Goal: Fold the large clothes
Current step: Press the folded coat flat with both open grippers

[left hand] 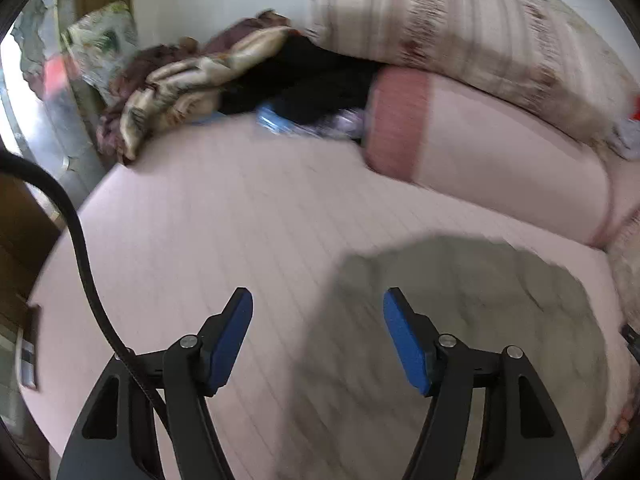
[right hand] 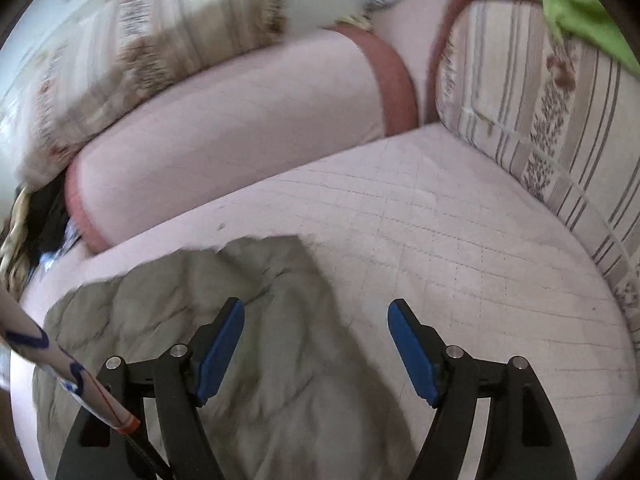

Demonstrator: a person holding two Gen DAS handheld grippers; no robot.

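Note:
A grey-green garment [left hand: 472,320] lies crumpled on the pink quilted bed [left hand: 240,216]. In the left wrist view it is at the lower right, partly under my left gripper [left hand: 318,320], which is open and empty above the garment's left edge. In the right wrist view the garment [right hand: 264,328] fills the lower left. My right gripper [right hand: 316,332] is open and empty above the garment's right edge, over the bed [right hand: 480,248]. The views are motion-blurred.
A pink bolster [left hand: 480,152] and striped pillows [left hand: 460,32] line the back. A heap of blankets and dark clothes [left hand: 208,76] lies at the far left. More striped cushions [right hand: 560,120] and a green cloth [right hand: 580,8] stand at the right. A black cable [left hand: 80,248] hangs left.

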